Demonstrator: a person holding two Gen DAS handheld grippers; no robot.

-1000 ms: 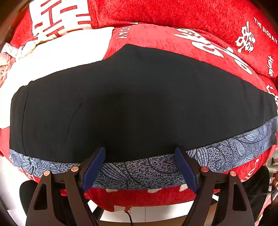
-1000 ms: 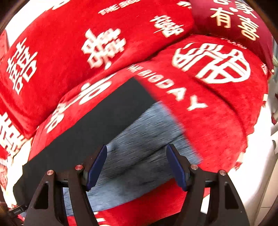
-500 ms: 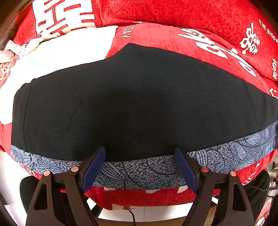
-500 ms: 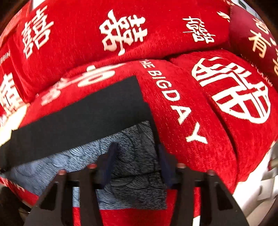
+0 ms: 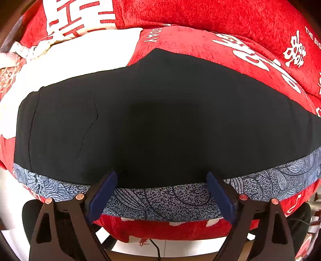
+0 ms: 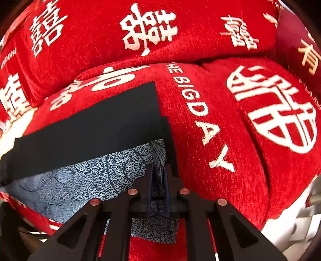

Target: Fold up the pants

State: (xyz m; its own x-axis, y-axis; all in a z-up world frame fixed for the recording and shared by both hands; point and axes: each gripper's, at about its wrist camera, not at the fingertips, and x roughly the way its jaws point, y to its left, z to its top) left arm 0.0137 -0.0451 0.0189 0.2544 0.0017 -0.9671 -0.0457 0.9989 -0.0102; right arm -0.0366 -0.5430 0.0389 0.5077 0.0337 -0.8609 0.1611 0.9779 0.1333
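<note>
The pants [image 5: 160, 120] lie across the sofa [image 5: 220, 18], long axis left-right in frame. Right gripper [image 6: 158, 180] has just closed, pinching the patterned cloth [image 6: 120, 168] at the pants' right end, lower centre; left gripper [image 5: 160, 192] has just opened wider, straddling the near edge without gripping, bottom centre.

One pants [image 5: 160, 120], two claws – left [image 5: 160, 192], right [image 6: 158, 180]

The right claw [image 6: 158, 184], low in the centre of the frame, has just closed its jaws on the blue-grey patterned edge of the pants [image 6: 96, 130], whose black side stretches left across a red cushion [image 6: 210, 130] with white lettering.
</note>
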